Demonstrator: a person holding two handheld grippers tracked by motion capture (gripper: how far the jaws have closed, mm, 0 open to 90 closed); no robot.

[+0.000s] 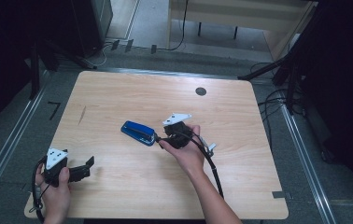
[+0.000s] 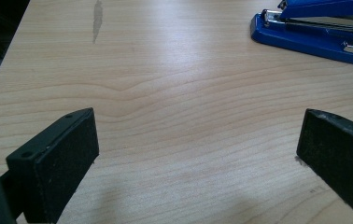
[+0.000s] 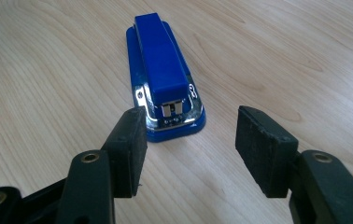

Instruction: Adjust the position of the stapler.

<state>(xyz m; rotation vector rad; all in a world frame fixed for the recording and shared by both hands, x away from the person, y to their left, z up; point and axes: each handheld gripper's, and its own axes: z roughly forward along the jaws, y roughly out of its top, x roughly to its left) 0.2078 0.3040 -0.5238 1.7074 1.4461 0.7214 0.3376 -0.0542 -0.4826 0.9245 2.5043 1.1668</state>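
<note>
The wooden table is lying pale and wide under both hands, with a small dark round hole near its far edge, at about 1 o'clock from the table centre.

The blue stapler is lying flat close to the middle of the table. In the right gripper view the stapler is pointing its metal front end toward the claw, and this end is sitting just ahead of the two black jaws, at about 12 o'clock from them, a little nearer to the left jaw. The jaws are standing apart and are holding nothing; the stapler is not yet between them.

The right gripper is staying at about 4 o'clock from the stapler in the high view, just beside its near end, held by the right hand.

The left gripper is resting near the table's 7 o'clock corner, held by the left hand, well apart from the stapler. In the left gripper view its jaws are standing wide open over bare wood, and the stapler is showing at about 1 o'clock.
</note>
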